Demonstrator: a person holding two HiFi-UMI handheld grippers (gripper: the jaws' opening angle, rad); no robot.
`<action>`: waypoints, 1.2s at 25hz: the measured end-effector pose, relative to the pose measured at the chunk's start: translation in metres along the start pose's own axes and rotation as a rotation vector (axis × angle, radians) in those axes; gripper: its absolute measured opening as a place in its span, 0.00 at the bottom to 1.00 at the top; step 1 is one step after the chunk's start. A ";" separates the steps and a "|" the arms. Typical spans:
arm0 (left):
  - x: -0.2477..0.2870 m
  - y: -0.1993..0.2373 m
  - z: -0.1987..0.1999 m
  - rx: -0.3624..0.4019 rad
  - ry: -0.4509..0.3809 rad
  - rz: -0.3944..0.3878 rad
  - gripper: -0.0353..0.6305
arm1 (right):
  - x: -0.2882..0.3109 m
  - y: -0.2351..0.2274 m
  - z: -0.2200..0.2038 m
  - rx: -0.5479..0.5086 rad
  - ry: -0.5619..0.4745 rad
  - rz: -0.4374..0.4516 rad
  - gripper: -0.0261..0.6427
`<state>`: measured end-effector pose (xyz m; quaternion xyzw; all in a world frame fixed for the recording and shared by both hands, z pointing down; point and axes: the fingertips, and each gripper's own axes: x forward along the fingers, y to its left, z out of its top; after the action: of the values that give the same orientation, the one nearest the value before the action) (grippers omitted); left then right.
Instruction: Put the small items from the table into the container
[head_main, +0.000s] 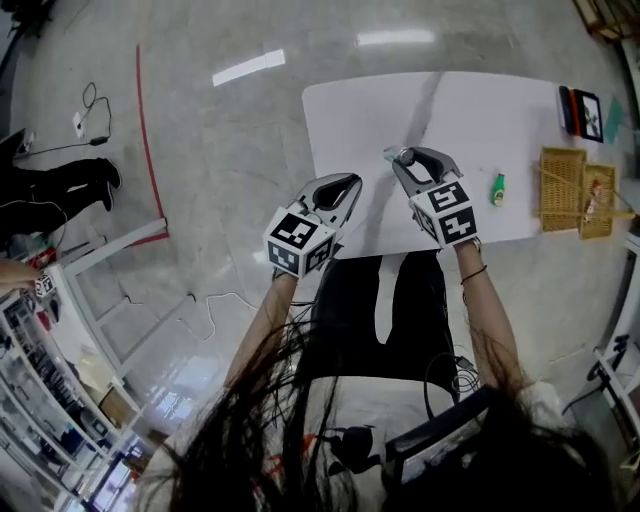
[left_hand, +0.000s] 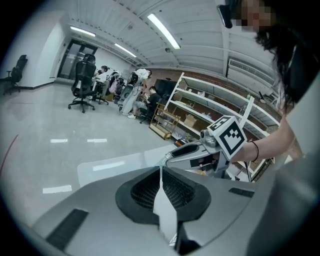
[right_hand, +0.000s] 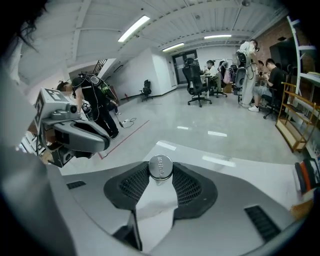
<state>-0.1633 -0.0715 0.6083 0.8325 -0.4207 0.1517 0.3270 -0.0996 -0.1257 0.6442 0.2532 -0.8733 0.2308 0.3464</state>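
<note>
— Disc (right_hand: 161, 166) first: where does it sit right now?

— Between the tips of the right claw (head_main: 398, 156). It is a small round silver piece, possibly a coin battery. The pads press on its rim from both sides and its flat face is turned toward the claw's own camera. It is held above the near part of the white desk (head_main: 480, 110), well apart from the wicker basket (head_main: 562, 160) at the desk's right end.

— And the left claw (left_hand: 161, 169)?

— Closed, tips together, with nothing between them. It hangs beside the right one over the desk's near left corner.

— So what makes the carry go well?

— I'd say a steady squeeze. The disc is caught only at the very tips, on a smooth edge, so a jolt or a twist of the wrist could flip it out. Take it across to the right in one even sweep and pass above the small green item (head_main: 497, 188) without brushing it.

— And the drop?

— Bring the tips low inside the basket before opening, so the disc doesn't bounce off the rim or roll away. A second wicker piece (head_main: 598, 200) stands just beside the first, so choose the open one. The left claw is best kept out of the way.
</note>
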 end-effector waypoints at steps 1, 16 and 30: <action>0.002 -0.008 0.002 0.019 0.010 -0.007 0.07 | -0.011 0.000 -0.003 0.001 -0.003 -0.001 0.27; 0.044 -0.161 0.056 0.093 0.002 -0.119 0.07 | -0.177 -0.044 -0.044 0.123 -0.051 -0.103 0.27; 0.099 -0.266 0.077 0.123 0.023 -0.191 0.06 | -0.304 -0.124 -0.106 0.309 -0.123 -0.272 0.27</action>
<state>0.1070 -0.0675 0.4928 0.8854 -0.3257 0.1553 0.2929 0.2187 -0.0732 0.5224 0.4323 -0.8049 0.2971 0.2776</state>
